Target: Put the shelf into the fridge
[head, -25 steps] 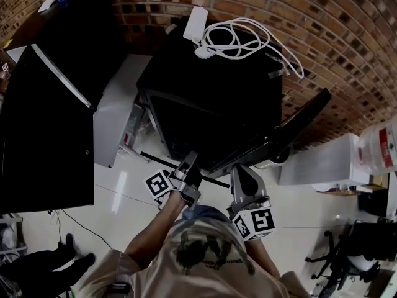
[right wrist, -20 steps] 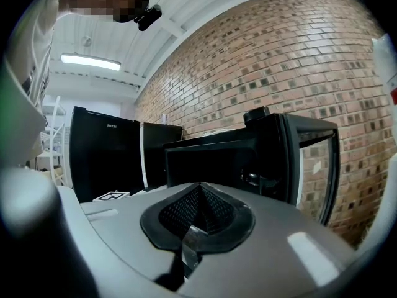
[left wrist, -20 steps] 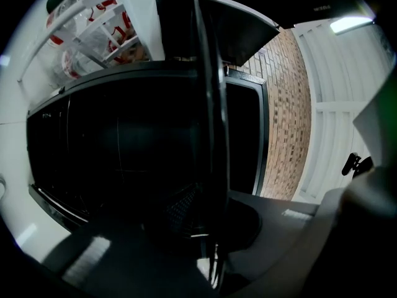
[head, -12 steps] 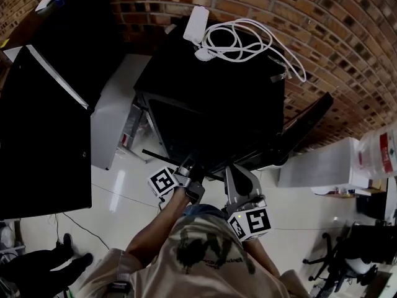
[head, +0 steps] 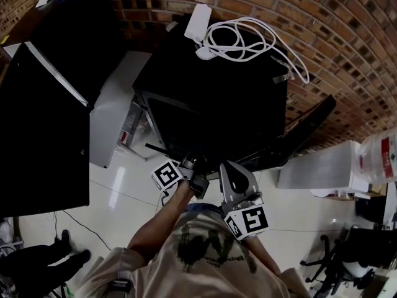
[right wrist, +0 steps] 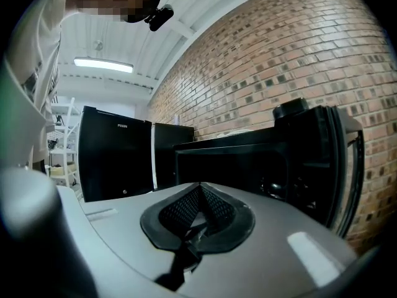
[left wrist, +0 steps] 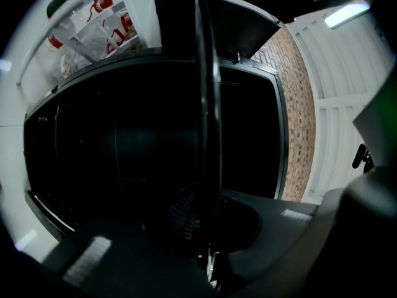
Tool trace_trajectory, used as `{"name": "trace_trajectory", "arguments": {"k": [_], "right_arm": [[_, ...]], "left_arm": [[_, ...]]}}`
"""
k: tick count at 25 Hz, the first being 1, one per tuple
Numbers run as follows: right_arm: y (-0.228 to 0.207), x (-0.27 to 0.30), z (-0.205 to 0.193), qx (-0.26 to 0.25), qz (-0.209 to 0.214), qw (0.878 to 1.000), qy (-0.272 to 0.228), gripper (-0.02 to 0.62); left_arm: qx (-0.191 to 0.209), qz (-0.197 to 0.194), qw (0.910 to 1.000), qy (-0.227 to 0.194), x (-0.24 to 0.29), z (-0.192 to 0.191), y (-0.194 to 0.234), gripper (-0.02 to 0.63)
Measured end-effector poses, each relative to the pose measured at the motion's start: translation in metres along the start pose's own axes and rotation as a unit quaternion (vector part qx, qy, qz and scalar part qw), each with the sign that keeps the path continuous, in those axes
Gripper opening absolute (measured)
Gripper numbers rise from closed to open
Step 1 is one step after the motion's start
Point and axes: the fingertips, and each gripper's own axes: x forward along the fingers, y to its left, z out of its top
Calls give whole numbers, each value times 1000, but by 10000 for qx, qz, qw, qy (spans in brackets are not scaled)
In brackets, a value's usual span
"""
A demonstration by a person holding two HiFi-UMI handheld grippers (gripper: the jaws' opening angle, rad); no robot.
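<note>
A small black fridge [head: 211, 73] stands against the brick wall with its door [head: 304, 126] swung open to the right. My left gripper [head: 197, 166] is shut on the edge of a thin dark shelf [head: 162, 150], level at the front of the fridge's opening. In the left gripper view the shelf [left wrist: 208, 104] shows edge-on as a dark band rising from the left gripper [left wrist: 208, 253] before the dark cavity [left wrist: 124, 148]. My right gripper [head: 228, 169] sits beside it, shut and empty. The right gripper [right wrist: 197, 194] faces the fridge [right wrist: 236, 160] and its door [right wrist: 335, 160].
A white cable [head: 242, 39] and adapter [head: 197, 22] lie on top of the fridge. A tall black appliance [head: 37, 135] and a white cabinet [head: 118, 104] stand to the left. A water bottle [head: 378, 151] and an office chair [head: 338, 259] are at the right.
Both grippers have moved toward the fridge opening. The shelf in the left gripper has gone with it, and less of it shows outside the fridge.
</note>
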Motion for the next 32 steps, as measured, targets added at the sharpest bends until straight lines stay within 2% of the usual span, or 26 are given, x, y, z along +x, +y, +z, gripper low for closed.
{"name": "trace_trajectory", "arguments": {"k": [2,5,10,14,18,32], "right_arm": [[2,2,0,-43,46,10000,5,0],[4,5,0,-84,115,9999,27,0],[9,12,-2,-160,215,9996,42,0],[7,16,1,-185,220,9996,20,0],[6,20,1,-195,215,9996,25,0],[-4,30,-1,-267,330,9990,124,0]], "left_arm": [[-93,-43,9999,-30,7,0,-1,12],[116,-15,9999,-22,15,4,1,12],[196,-44,9998,-56,25,9,3,12],[106,-109,9999,-64,33,9,2,12],[252,-135,9996,-43,43,14,2,12],[398,-154,9991,-59,77,24,0,12]]}}
